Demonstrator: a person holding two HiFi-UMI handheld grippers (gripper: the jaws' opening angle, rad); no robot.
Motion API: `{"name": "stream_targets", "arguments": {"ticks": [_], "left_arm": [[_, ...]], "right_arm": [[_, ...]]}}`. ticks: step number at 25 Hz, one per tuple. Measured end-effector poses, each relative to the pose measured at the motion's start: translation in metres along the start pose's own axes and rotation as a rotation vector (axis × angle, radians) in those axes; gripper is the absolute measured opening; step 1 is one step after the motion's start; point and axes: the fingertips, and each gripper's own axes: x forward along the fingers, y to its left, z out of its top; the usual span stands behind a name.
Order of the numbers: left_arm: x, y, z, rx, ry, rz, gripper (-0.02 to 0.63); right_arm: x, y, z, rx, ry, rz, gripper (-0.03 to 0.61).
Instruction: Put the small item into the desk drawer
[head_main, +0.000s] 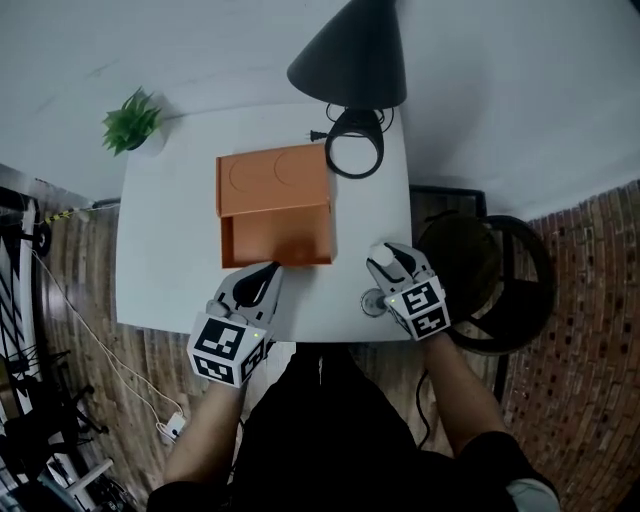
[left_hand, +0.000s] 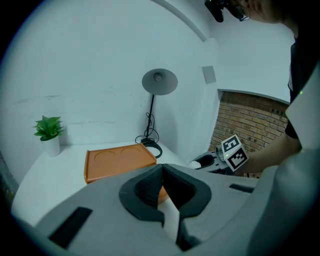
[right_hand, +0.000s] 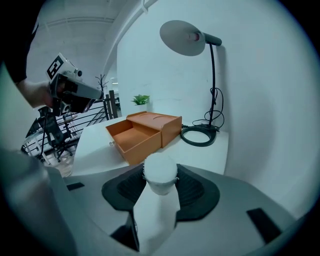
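right gripper (right_hand: 161, 186) pinches the small item (right_hand: 160, 172), base hidden; left gripper (left_hand: 162, 182) closed, empty.

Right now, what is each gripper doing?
Left gripper: closed, empty.
Right gripper: closed on a small white item.

Office or study corner: white desk (head_main: 170, 250), lamp (head_main: 350, 50), potted plant (head_main: 132, 122), brickwork (head_main: 590, 300).

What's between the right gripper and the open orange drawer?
Only bare white tabletop separates the right gripper, with the small white item between its jaws, from the open drawer; the right gripper view shows it.
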Motion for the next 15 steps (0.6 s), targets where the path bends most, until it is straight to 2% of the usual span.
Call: {"name": "stream_targets", "arguments": {"ticks": [8, 15], "left_arm": [[-0.035, 0.018, 0.023, -0.002, -0.063, 0.052, 0.009], [-0.068, 0.063, 0.03, 0.013, -0.1, 0.031, 0.009]], "right_arm": [[-0.027, 0.005, 0.058, -0.028, -0.08, -0.013, 0.178], [-0.032, 0.03, 0.119, 0.003, -0.133, -0.068, 0.178]]}}
